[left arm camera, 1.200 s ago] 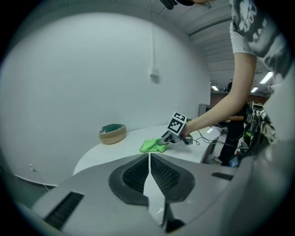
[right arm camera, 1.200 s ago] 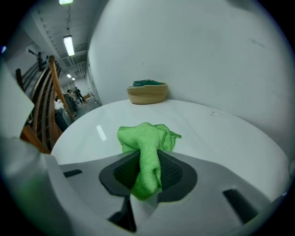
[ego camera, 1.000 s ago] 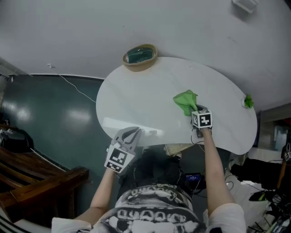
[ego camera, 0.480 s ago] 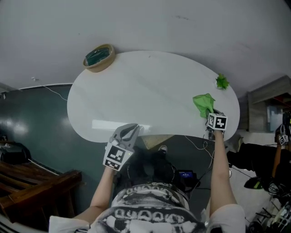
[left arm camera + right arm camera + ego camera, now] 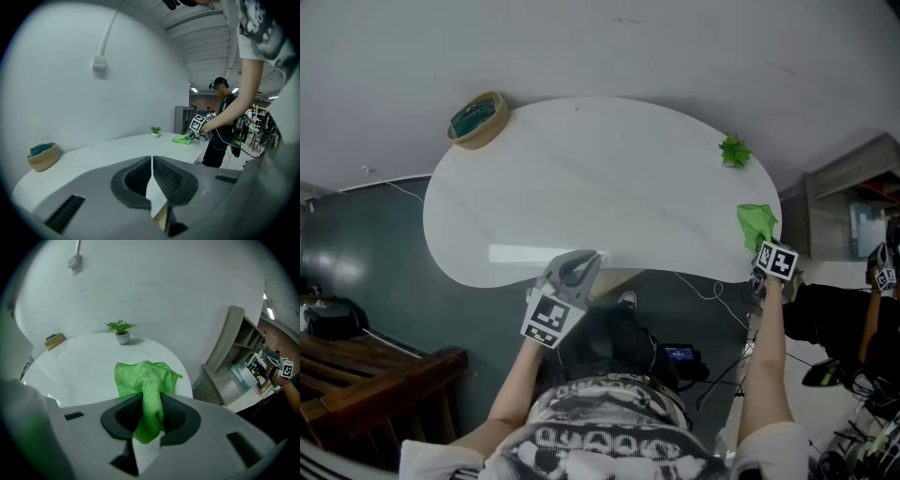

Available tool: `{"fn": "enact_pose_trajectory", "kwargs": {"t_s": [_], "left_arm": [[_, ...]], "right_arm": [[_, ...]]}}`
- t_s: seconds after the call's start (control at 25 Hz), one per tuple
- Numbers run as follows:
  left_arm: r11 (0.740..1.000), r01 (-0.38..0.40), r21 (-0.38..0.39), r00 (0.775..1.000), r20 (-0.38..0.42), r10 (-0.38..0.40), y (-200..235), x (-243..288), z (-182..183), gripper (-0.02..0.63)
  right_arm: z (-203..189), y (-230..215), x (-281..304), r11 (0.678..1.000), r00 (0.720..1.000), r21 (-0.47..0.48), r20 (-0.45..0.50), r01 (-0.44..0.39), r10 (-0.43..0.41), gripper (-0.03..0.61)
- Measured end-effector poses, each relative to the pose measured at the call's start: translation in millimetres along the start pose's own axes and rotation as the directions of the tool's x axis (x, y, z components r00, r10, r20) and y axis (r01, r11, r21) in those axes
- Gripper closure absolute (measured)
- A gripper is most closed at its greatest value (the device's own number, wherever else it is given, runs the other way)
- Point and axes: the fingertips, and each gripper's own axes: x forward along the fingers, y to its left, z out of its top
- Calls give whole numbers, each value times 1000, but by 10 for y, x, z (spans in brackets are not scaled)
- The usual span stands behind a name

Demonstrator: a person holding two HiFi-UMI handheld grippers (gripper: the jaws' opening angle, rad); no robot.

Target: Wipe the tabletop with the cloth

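Head view first: the white kidney-shaped tabletop [image 5: 581, 187] spreads out below, and the right gripper [image 5: 764, 248] is out at its far right edge. The crumpled bright green cloth [image 5: 757, 223] lies on that edge, bunched just ahead of the gripper's marker cube. The left gripper [image 5: 578, 265] hovers over the near rim, well apart from the cloth. At the far left sits a round woven basket [image 5: 476, 119] with something teal inside. A small green potted plant [image 5: 734, 150] stands near the right end.

Over to the left gripper view: jaws pressed together, tips meeting, nothing between them. Beyond them the tabletop runs away, basket [image 5: 43, 156] at the left and plant [image 5: 155, 131] far across. The cloth [image 5: 182, 139] lies at the far edge under the other gripper.

Now the right gripper view: the jaws are clamped on a fold of the cloth [image 5: 146, 380]. The fabric is pinched into a narrow rope between the pads and fans out flat on the table in front. The plant [image 5: 121, 331] stands behind it, and a pale wooden shelf unit [image 5: 234, 348] stands off to the right.
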Motion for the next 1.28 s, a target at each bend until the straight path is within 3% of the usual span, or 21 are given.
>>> {"fn": "enact_pose_trajectory", "kwargs": {"t_s": [0.16,0.32,0.52,0.68,0.84,1.04,1.28], "left_arm": [[1000,-11,1,1000,-10,11,65,-115,-71,601],[999,-41,-11,999,-3,41,228,-406,-185,601],[996,-83,-30,997,-7,83,519,-990,-492,601],[990,-132,-50,991,-20,131,824,-1624,-814,601],[977,-199,-80,980,-27,197,1168,-2251,-1121,601],[953,-280,-115,960,-50,276,1486,-2947,-1540,601],[919,-358,-165,933,-84,349,1688,-3467,-1938,601]], "right_arm": [[-38,39,-83,999,1000,-17,3,28,-28,483],[154,517,-248,998,997,-61,74,-6,11,483],[473,1774,-530,979,973,-165,175,-121,150,483],[611,3119,-849,944,922,-215,244,-250,300,483],[548,4597,-1118,874,850,-287,249,-393,464,483],[258,6327,-1443,748,751,-389,182,-538,635,483],[-309,7816,-1825,584,639,-473,58,-659,767,483]]}}
